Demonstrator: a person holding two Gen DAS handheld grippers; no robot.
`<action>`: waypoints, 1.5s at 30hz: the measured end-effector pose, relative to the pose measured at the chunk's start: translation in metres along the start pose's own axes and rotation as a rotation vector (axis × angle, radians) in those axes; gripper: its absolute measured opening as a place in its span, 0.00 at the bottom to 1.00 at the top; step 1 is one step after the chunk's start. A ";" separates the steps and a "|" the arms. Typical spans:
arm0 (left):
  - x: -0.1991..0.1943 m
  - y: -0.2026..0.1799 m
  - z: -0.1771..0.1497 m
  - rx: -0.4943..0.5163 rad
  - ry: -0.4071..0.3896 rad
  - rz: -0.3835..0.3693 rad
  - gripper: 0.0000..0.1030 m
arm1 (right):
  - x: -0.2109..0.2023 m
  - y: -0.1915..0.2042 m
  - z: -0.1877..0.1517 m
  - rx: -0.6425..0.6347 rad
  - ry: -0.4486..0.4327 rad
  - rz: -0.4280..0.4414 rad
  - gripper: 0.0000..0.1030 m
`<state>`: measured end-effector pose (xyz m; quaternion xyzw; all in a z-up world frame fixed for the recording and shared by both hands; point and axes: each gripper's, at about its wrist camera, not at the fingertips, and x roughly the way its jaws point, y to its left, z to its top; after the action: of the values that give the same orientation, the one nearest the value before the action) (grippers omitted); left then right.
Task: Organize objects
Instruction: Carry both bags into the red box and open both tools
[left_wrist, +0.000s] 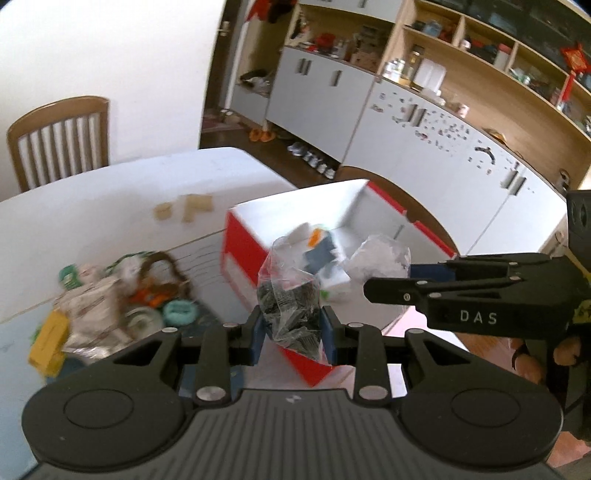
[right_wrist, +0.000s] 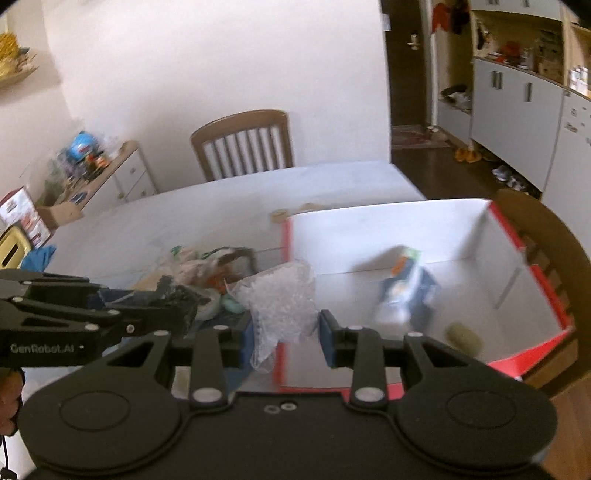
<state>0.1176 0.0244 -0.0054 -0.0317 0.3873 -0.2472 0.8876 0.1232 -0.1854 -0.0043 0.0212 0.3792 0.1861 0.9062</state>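
My left gripper (left_wrist: 293, 328) is shut on a clear plastic bag of dark pieces (left_wrist: 290, 295), held in the air over the near corner of a red and white box (left_wrist: 243, 251). To its right, my right gripper (left_wrist: 391, 280) is shut on a clear bag of white pieces (left_wrist: 380, 256). In the right wrist view the right gripper (right_wrist: 284, 336) pinches that white bag (right_wrist: 280, 295) at the box's left wall (right_wrist: 369, 236). The left gripper (right_wrist: 173, 306) carries the dark bag (right_wrist: 177, 295) beside it. A blue and white carton (right_wrist: 406, 291) lies inside the box.
A pile of packets, rings and a small basket (left_wrist: 110, 295) lies on the white table (left_wrist: 110, 192), left of the box. Small wooden blocks (left_wrist: 184, 208) sit farther back. A chair (right_wrist: 243, 144) stands behind the table, another (right_wrist: 546, 236) behind the box. Cabinets (left_wrist: 443, 147) line the right.
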 end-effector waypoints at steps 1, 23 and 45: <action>0.004 -0.006 0.002 0.006 0.003 -0.002 0.30 | -0.002 -0.009 0.001 0.008 -0.001 -0.003 0.32; 0.127 -0.076 0.044 0.054 0.127 0.126 0.30 | 0.016 -0.138 0.005 0.047 0.046 -0.055 0.33; 0.236 -0.058 0.064 0.103 0.371 0.321 0.30 | 0.105 -0.155 0.022 -0.083 0.240 -0.085 0.33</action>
<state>0.2744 -0.1447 -0.1047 0.1214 0.5305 -0.1241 0.8297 0.2562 -0.2897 -0.0876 -0.0546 0.4776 0.1643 0.8614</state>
